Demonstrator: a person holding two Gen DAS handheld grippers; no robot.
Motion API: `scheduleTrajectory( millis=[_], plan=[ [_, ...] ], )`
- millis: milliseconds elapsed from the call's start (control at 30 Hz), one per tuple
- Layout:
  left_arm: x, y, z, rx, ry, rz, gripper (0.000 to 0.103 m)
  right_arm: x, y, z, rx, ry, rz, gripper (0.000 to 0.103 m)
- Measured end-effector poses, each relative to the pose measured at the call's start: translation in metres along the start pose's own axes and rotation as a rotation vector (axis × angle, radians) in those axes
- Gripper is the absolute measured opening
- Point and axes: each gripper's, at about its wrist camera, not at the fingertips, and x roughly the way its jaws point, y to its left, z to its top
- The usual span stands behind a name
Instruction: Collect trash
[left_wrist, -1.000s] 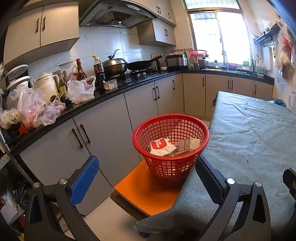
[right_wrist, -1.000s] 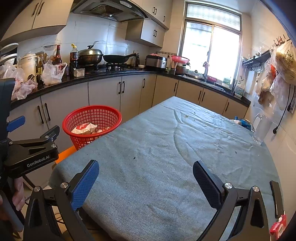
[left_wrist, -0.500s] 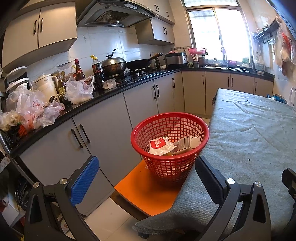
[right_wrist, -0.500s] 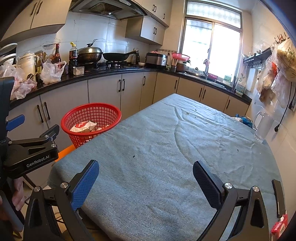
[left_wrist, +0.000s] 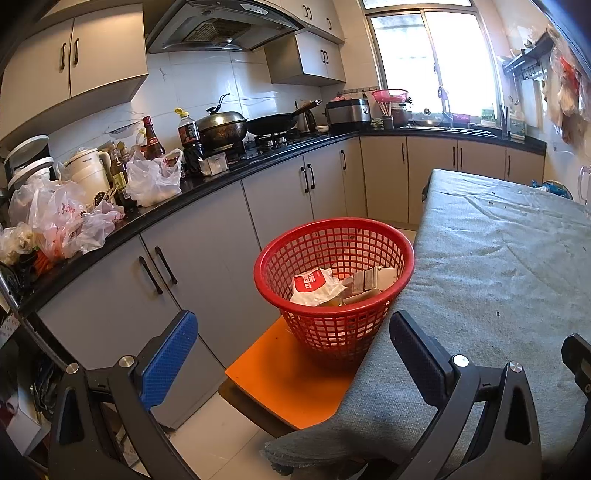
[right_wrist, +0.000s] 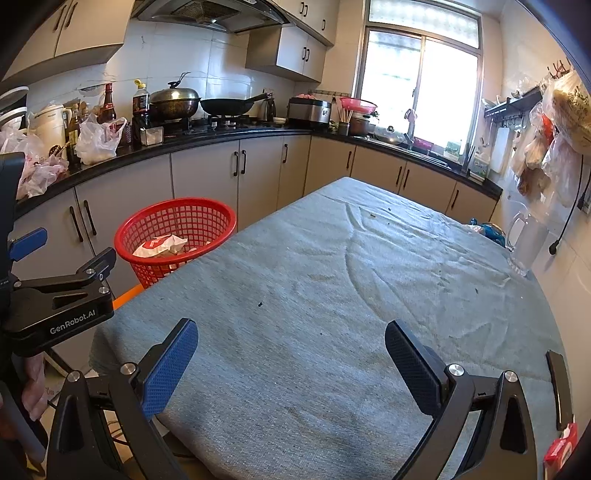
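Note:
A red mesh basket (left_wrist: 334, 284) stands on an orange stool (left_wrist: 291, 373) at the table's left edge; it also shows in the right wrist view (right_wrist: 175, 236). Inside lie a white and red wrapper (left_wrist: 314, 286) and some small cartons (left_wrist: 369, 282). My left gripper (left_wrist: 291, 350) is open and empty, held just short of the basket. My right gripper (right_wrist: 291, 363) is open and empty, above the near end of the grey cloth-covered table (right_wrist: 332, 280). A small red and white packet (right_wrist: 561, 445) shows at the lower right corner of the right wrist view.
A black kitchen counter (left_wrist: 192, 192) with plastic bags, bottles, a kettle and pans runs along the left and back. A glass pitcher (right_wrist: 526, 243) and a blue bag (right_wrist: 489, 230) sit at the table's far right. Small dark crumbs dot the cloth.
Both views have shifted slightly; the basket sits a touch lower and closer to the left gripper. Both grippers stay open and empty.

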Motion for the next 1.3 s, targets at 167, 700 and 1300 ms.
scheduleTrajectory(
  millis=[167,700,1300],
  plan=[
    [0.001,-0.003,0.0,0.003,0.004,-0.009,0.103,0.001,-0.002,0.0,0.002,0.007,-0.007,0.103],
    [0.001,-0.004,0.0,0.004,0.006,-0.018,0.103,0.001,-0.003,-0.004,0.003,0.015,-0.011,0.103],
    [-0.004,-0.032,0.005,0.065,-0.005,-0.018,0.103,0.003,-0.027,-0.011,0.046,0.021,0.001,0.103]
  ],
)
